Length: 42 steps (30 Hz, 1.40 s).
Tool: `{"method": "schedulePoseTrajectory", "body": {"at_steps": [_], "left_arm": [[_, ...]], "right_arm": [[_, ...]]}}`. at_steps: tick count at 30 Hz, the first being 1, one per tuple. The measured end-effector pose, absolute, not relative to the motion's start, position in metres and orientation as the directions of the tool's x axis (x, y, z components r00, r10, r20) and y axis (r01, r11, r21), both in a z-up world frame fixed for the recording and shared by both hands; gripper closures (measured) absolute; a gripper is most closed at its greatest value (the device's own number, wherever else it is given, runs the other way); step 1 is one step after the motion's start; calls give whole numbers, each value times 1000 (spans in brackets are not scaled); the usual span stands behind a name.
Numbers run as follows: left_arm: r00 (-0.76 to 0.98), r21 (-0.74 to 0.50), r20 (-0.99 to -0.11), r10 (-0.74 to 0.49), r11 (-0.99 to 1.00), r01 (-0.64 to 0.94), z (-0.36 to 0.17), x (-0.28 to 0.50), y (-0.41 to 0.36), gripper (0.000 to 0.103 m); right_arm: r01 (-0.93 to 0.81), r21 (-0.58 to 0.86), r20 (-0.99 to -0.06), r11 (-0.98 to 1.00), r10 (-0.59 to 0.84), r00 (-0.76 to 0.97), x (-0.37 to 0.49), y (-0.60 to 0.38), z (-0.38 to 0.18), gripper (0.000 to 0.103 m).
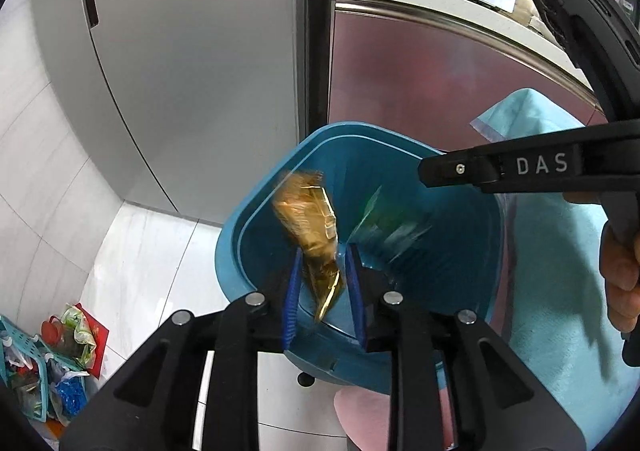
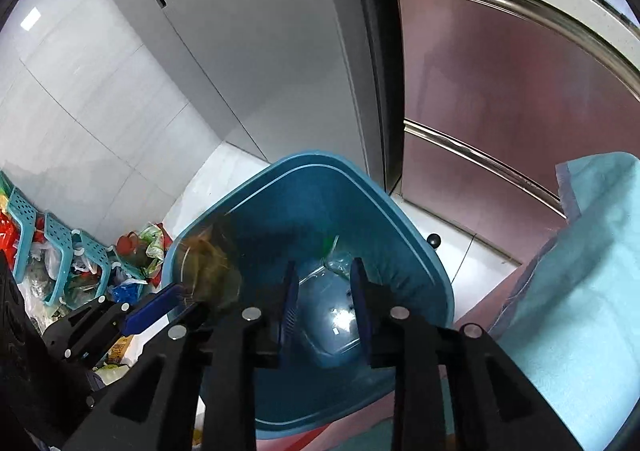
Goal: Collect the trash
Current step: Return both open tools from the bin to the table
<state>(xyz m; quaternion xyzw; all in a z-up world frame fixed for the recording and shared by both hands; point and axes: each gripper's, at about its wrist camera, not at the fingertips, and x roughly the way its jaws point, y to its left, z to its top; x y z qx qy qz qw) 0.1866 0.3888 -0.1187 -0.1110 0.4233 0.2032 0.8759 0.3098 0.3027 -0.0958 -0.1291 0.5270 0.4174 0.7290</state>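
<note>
Nearest the lens, your left gripper hangs right over the blue bin, its blue pads parted with slack either side of the gold wrapper; the wrapper is blurred and touches neither pad that I can see, so I judge it released and dropping, not held; you're placed above the mouth so it lands inside; a green-and-clear wrapper is blurred too, just beside it in the opening; your right gripper is poised over the same bin, fingers apart and nothing between them; through the gap you see a clear plastic piece lying on the bin floor; the bin sits on the floor beside the teal cloth, close to the fridge; more litter lies by the teal baskets, well apart from the bin; that looks like your next stop.
</note>
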Motion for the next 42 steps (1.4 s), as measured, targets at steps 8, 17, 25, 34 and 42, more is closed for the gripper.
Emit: {"method": "schedulePoseTrajectory", "body": {"at_steps": [8, 17, 25, 34, 42], "left_arm": [[594, -39, -757, 271, 890, -455, -104, 177, 390, 55], [692, -59, -626, 359, 863, -501, -53, 132, 374, 6], [790, -90, -445, 421, 857, -507, -1, 65, 314, 5], [918, -55, -316, 238, 962, -269, 24, 56, 170, 5], [919, -12, -393, -34, 999, 32, -6, 80, 39, 5]], "right_arm": [[-726, 277, -848, 630, 515, 124, 317, 287, -80, 73], [-732, 288, -721, 618, 643, 260, 300, 228, -25, 23], [-752, 123, -433, 648, 716, 547, 215, 126, 44, 7], [-598, -25, -241, 801, 576, 781, 124, -29, 57, 7], [-286, -12, -301, 958, 269, 915, 86, -183, 21, 6]]}}
